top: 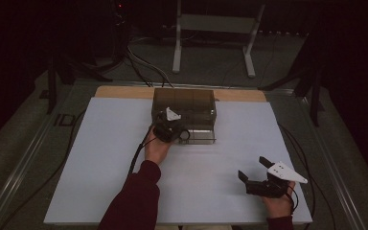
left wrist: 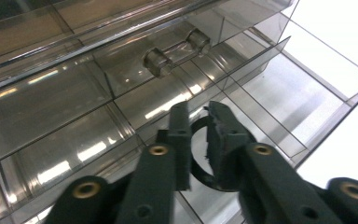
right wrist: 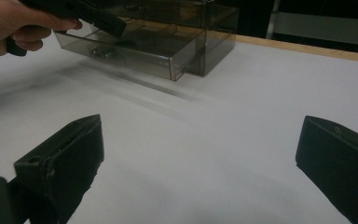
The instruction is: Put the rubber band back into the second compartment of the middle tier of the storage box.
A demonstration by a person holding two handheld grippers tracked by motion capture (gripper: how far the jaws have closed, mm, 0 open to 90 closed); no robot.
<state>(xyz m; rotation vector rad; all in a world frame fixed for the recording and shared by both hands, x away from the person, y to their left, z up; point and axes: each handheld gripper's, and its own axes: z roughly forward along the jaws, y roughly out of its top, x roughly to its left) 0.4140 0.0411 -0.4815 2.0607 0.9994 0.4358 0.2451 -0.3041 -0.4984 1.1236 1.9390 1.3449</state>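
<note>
Tongs in the person's left hand [top: 168,128] are hovering over the pulled-out drawer [left wrist: 279,93] of a smoky clear plastic organizer [top: 184,106], which is sitting at twelve o'clock on the white table [top: 100,158]. A black ring [left wrist: 200,154] is sitting between their narrowly parted jaws; whether the pads are pressing on it cannot be told. At five o'clock, the right tongs [top: 255,171] are resting wide apart, gripping nothing.
</note>
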